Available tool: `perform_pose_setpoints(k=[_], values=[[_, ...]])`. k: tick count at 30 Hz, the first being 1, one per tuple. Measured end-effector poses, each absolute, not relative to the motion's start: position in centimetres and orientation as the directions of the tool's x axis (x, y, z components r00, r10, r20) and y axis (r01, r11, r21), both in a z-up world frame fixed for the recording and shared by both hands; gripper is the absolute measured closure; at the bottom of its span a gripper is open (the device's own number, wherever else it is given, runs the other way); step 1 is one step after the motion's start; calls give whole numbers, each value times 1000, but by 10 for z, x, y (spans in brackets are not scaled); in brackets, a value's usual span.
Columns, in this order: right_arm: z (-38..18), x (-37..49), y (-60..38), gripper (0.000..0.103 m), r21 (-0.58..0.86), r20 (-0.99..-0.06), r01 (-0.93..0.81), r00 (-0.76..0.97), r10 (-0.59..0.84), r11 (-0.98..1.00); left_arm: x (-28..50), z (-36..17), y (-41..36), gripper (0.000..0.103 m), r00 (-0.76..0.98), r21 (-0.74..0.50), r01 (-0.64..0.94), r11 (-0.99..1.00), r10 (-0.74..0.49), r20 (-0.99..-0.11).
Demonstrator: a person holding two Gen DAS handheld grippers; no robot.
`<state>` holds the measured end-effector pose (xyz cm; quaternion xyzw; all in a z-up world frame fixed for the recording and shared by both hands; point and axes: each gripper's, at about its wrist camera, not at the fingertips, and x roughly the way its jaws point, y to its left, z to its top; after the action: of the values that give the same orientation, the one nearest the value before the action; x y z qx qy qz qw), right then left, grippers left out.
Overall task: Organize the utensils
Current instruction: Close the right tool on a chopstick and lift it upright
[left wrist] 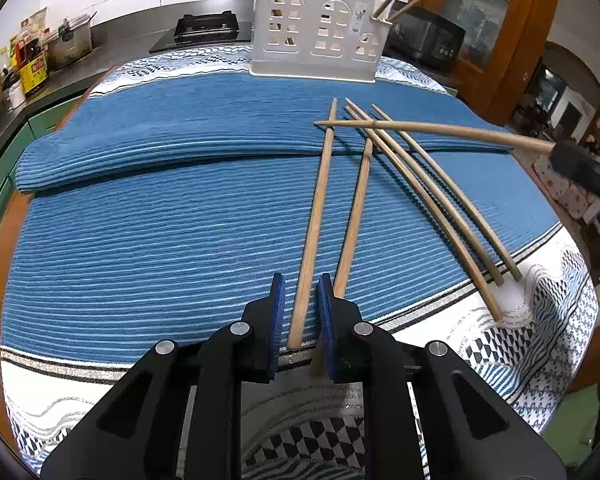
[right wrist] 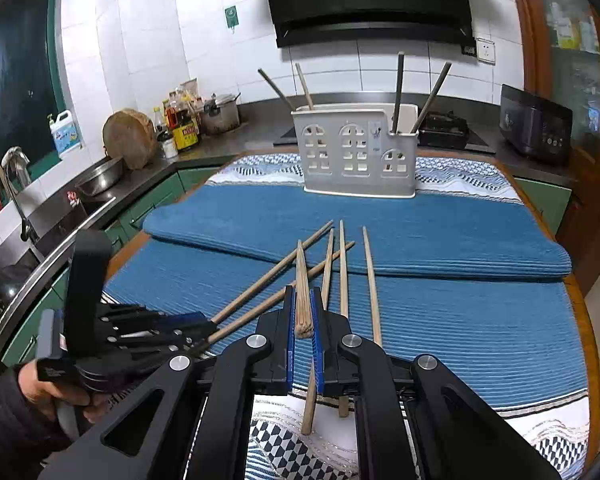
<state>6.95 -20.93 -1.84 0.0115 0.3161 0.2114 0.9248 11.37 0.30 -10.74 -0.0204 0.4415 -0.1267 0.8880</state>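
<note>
Several wooden chopsticks (left wrist: 412, 184) lie on the blue striped cloth (left wrist: 160, 240). My left gripper (left wrist: 300, 286) is open, its jaws on either side of the near end of one chopstick (left wrist: 312, 240) that rests on the cloth. My right gripper (right wrist: 303, 294) is shut on a chopstick (right wrist: 301, 280) held above the others; it also shows in the left wrist view (left wrist: 420, 130). The white house-shaped utensil holder (right wrist: 356, 152) stands at the table's far side with several sticks in it.
The table's wooden edge (right wrist: 584, 312) runs on the right. A kitchen counter with a sink (right wrist: 40, 216), bottles (right wrist: 180, 120), a pot (right wrist: 220, 114) and a stove (right wrist: 448, 128) surrounds the table. A black appliance (right wrist: 536, 124) sits at the far right.
</note>
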Motion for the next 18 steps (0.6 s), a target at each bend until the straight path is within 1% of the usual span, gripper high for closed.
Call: perform_pose_setpoints(k=[4, 6, 9, 11, 15, 16, 18], values=[[-11, 66, -215, 96, 158, -560, -378, 726, 398, 912, 115, -108, -3, 88, 583, -107, 212, 971, -214, -784], [-5, 65, -219, 96, 162, -547, -375, 736, 400, 913, 114, -108, -12, 89, 593, -42, 224, 974, -170, -787], [3, 62, -224, 96, 164, -527, -373, 749, 401, 913, 114, -107, -17, 92, 598, -2, 230, 973, -143, -789], [9, 61, -226, 96, 165, -515, -374, 756, 403, 913, 115, -105, -16, 96, 596, -7, 225, 974, -143, -790], [22, 56, -231, 96, 156, -488, -376, 775, 403, 913, 116, -103, -13, 96, 591, -28, 221, 975, -157, -791], [25, 56, -233, 96, 153, -481, -376, 779, 401, 914, 115, -100, -11, 97, 589, -55, 222, 973, -179, -788], [31, 54, -236, 96, 156, -469, -380, 784, 406, 912, 115, -94, -12, 98, 601, -65, 226, 972, -192, -776]])
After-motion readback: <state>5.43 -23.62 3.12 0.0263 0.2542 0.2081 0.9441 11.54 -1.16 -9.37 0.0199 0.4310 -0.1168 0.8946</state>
